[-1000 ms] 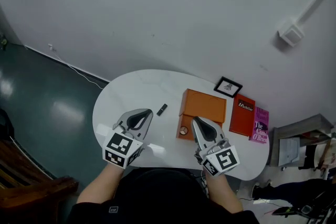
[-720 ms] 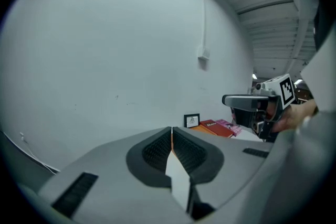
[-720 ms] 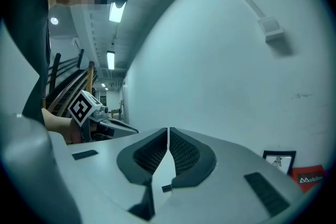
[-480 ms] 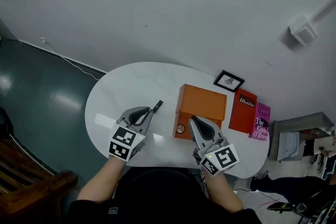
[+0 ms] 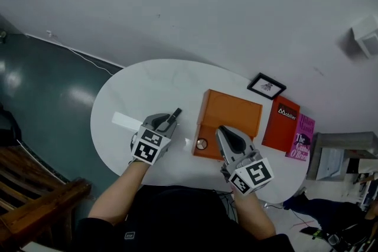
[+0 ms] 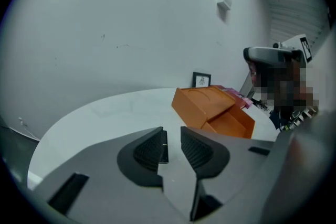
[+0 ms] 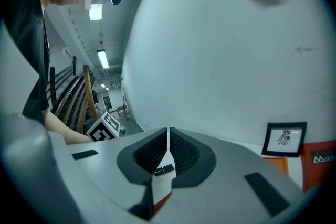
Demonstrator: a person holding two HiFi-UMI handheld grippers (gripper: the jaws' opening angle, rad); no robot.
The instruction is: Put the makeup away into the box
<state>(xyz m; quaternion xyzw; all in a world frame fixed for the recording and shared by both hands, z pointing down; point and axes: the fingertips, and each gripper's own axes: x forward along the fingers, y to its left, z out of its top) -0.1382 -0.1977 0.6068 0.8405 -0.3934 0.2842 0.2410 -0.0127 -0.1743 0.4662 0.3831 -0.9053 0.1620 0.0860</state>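
Observation:
A small black makeup stick (image 5: 175, 113) lies on the white oval table (image 5: 136, 97), left of the orange box (image 5: 231, 112). The box has its lid swung back, and a round compact (image 5: 202, 143) lies in its front part. My left gripper (image 5: 168, 123) is low over the table with its tips at the stick. Its jaws are opening. In the left gripper view the stick (image 6: 164, 150) shows in the gap of the left gripper (image 6: 172, 147), and the pads do not press on it. My right gripper (image 5: 224, 133) hangs over the box's front, shut and empty (image 7: 168, 149).
A small framed picture (image 5: 267, 86) stands behind the box. A red book (image 5: 281, 126) and a pink book (image 5: 302, 138) lie at the table's right end. A wooden chair (image 5: 35, 198) stands at the lower left on the dark floor.
My left gripper has dropped towards the table and reached the black stick, and its jaws have parted. The right gripper has shifted slightly over the box and stays shut.

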